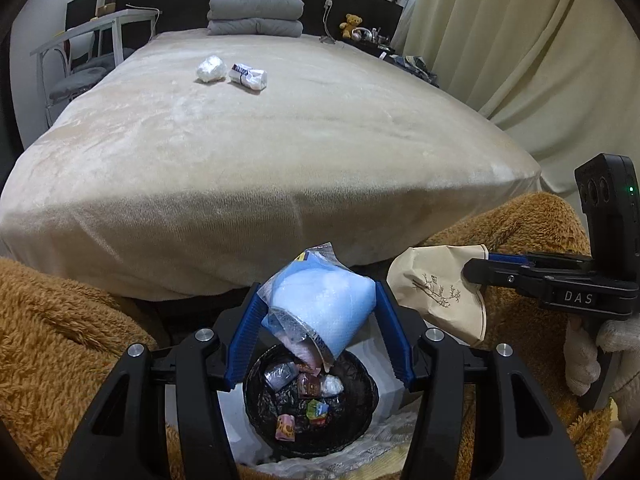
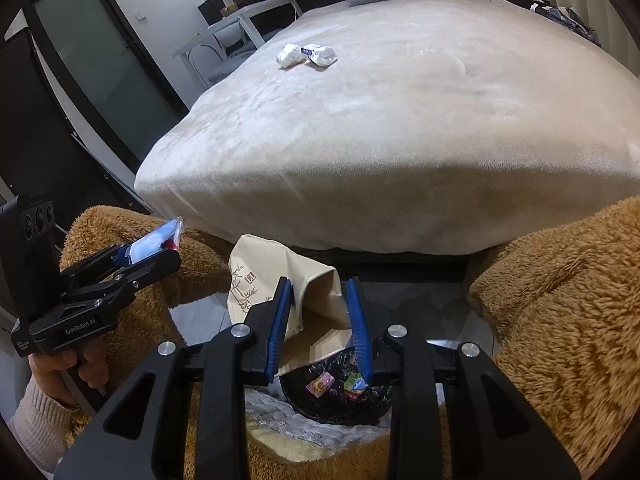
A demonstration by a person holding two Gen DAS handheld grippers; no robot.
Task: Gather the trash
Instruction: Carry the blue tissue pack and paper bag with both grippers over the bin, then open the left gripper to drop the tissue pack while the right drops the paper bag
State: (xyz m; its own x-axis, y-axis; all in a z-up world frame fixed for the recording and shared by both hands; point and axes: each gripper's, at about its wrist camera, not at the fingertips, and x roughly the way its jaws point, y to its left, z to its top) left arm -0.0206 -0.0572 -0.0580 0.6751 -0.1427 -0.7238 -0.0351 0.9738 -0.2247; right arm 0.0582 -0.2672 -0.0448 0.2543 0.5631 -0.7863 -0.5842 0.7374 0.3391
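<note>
Gripping a crumpled blue plastic packet (image 1: pixel 320 304), left claw (image 1: pixel 318 316).

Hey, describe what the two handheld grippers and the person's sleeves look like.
Both are black plastic frames with silver bolts and ribbed blue finger pads. The left gripper reads "GenRobot.AI" and carries a black camera block; the right gripper reads "DAS" and shows a green light. A cream knit sleeve covers the left wrist, a white knit glove the right hand.

Place: a home bedroom.
Signs: wide bed (image 1: pixel 260 140) under a cream blanket, folded grey bedding (image 1: pixel 255 16) at its head, small teddy bear (image 1: pixel 351 24), drawn curtains (image 1: pixel 520 60).
</note>
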